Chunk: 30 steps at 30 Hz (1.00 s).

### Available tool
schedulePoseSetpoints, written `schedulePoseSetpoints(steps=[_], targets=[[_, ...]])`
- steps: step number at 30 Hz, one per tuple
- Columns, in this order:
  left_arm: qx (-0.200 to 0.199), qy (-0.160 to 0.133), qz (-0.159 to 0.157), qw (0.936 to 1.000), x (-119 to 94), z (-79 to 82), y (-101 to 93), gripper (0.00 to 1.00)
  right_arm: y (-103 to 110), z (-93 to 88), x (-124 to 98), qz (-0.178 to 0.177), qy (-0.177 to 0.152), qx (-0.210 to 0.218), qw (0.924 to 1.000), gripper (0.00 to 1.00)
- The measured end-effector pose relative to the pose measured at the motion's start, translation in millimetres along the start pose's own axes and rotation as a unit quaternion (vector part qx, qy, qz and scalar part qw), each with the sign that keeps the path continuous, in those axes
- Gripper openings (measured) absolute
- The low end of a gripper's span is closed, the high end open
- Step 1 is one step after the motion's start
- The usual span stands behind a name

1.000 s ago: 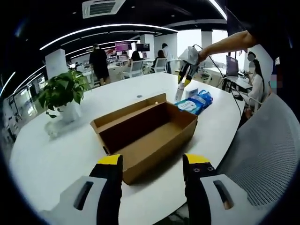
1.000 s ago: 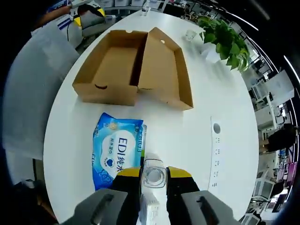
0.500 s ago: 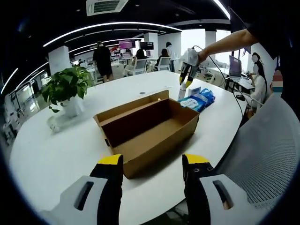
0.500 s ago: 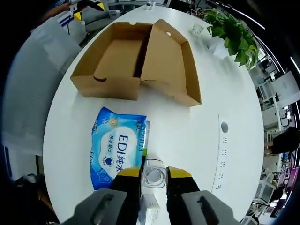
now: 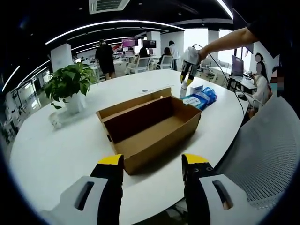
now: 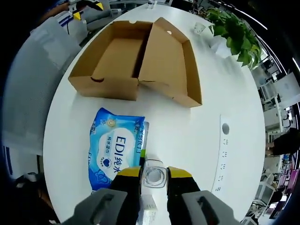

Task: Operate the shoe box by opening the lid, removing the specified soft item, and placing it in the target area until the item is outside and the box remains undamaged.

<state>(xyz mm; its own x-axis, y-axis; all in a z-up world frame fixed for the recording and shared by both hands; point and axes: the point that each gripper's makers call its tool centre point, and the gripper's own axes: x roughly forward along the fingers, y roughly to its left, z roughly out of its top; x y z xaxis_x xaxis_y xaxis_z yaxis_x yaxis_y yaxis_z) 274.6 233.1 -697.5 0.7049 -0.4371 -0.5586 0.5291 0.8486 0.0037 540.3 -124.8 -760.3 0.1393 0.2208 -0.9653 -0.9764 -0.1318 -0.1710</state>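
The brown cardboard shoe box (image 5: 151, 125) lies open on the white round table (image 5: 56, 154), its lid (image 6: 169, 61) folded back beside the empty body (image 6: 115, 58). A blue pack of wet wipes (image 6: 115, 147) lies flat on the table just outside the box, also seen as the blue pack (image 5: 200, 97). My left gripper (image 5: 152, 163) hangs open near the table edge, short of the box. My right gripper (image 6: 153, 172) is shut on a small clear bottle (image 6: 153, 176), over the pack's edge. A person's arm holds that right gripper (image 5: 187, 77) above the pack.
A potted plant (image 5: 70, 86) and a small glass (image 6: 198, 28) stand beyond the box. Sockets (image 6: 220, 154) are set into the tabletop. A small white box (image 5: 196, 89) sits by the wipes. A grey mesh chair (image 5: 267, 150) stands at the table's edge. People work at desks behind.
Both views have drifted a little with the hands. The right gripper still holds the clear bottle over the wipes pack. Box and pack lie where they were.
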Motion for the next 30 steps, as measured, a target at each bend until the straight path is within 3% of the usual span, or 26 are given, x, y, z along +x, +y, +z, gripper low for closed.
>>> schedulePoseSetpoints(steps=[17,30], targets=[[-0.007,0.015,0.024,0.9996,13,-0.2,16.6,0.46,-4,1.9,-4,-0.013,-0.008,0.003,0.9999,0.19],[-0.059,0.021,0.063,0.9961,30,2.7,40.2,0.37,-9,5.1,-8,-0.020,-0.020,0.019,0.9994,0.25]])
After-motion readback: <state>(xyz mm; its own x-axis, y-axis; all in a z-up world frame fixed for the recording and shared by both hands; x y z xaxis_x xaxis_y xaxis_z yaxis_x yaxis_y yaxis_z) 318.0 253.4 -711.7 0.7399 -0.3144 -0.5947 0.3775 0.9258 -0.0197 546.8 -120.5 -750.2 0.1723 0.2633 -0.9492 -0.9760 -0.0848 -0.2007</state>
